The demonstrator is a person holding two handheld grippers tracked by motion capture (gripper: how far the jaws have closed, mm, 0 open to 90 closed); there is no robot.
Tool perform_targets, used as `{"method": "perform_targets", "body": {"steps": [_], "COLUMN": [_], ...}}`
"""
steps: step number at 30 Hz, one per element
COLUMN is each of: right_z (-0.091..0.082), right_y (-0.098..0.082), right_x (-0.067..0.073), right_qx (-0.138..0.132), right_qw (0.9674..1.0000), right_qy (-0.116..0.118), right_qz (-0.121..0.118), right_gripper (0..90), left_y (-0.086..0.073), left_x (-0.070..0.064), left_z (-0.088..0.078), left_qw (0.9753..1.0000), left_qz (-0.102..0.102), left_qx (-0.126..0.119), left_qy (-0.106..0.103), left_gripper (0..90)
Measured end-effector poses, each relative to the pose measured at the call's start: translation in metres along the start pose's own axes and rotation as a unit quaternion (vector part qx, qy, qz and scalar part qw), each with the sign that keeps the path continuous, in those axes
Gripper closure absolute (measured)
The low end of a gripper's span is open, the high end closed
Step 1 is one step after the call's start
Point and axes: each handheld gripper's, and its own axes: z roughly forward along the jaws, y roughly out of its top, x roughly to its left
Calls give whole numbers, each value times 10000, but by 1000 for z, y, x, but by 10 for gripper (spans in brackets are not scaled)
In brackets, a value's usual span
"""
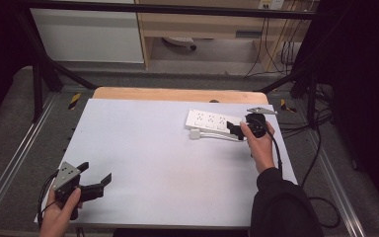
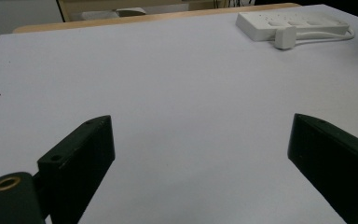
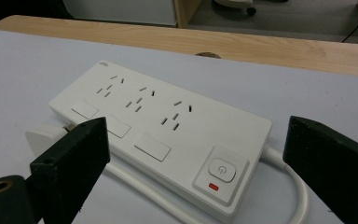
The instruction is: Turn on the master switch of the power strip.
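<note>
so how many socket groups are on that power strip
3, in a row along the top of the power strip: one near its far end, one in the middle, one nearest the power button. None seem hidden.

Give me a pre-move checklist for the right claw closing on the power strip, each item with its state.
1. Right claw open: ok, both jaws stand wide apart.
2. Claw lined up on the strip: ok, the switch end sits between the jaws.
3. Jaws touching the strip: cannot tell, no contact is visible.
4. Sockets free: ok, all three sets of holes are empty.
5. Cable clear of the jaws: not ok, it loops out of the switch end just inside the right-hand jaw, and the plug lies behind the other one.
6. Left claw out of the way: ok, open and at the near left corner of the table.
</note>
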Motion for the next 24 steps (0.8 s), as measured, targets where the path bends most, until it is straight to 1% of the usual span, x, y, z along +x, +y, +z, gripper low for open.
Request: {"method": "perform_targets", "body": {"steps": [3, 6, 13, 19, 24], "right_z": [-5, -10, -24, -37, -49], "right_y": [1, 1, -2, -8, -15], "right_x": [1, 1, 3, 3, 3], "right_qx": [-21, -31, -61, -173, -168], "right_qw": [10000, 10000, 9998, 9995, 9994], "right_qy": [66, 79, 194, 247, 295], "right_qz": [-20, -53, -92, -107, -81], "right_gripper": [80, 84, 87, 86, 78], "left_y": [0, 0, 0, 0, -1], "left_x": [0, 0, 1, 1, 1], "left_z": [0, 0, 0, 0, 0], "left_qw": [10000, 10000, 10000, 10000, 10000], "left_qz": [-11, -21, -36, -20, -40], "left_qx": [-2, -3, 18, 37, 48], "left_qy": [13, 10, 25, 34, 30], "left_gripper": [72, 70, 68, 67, 67]}}
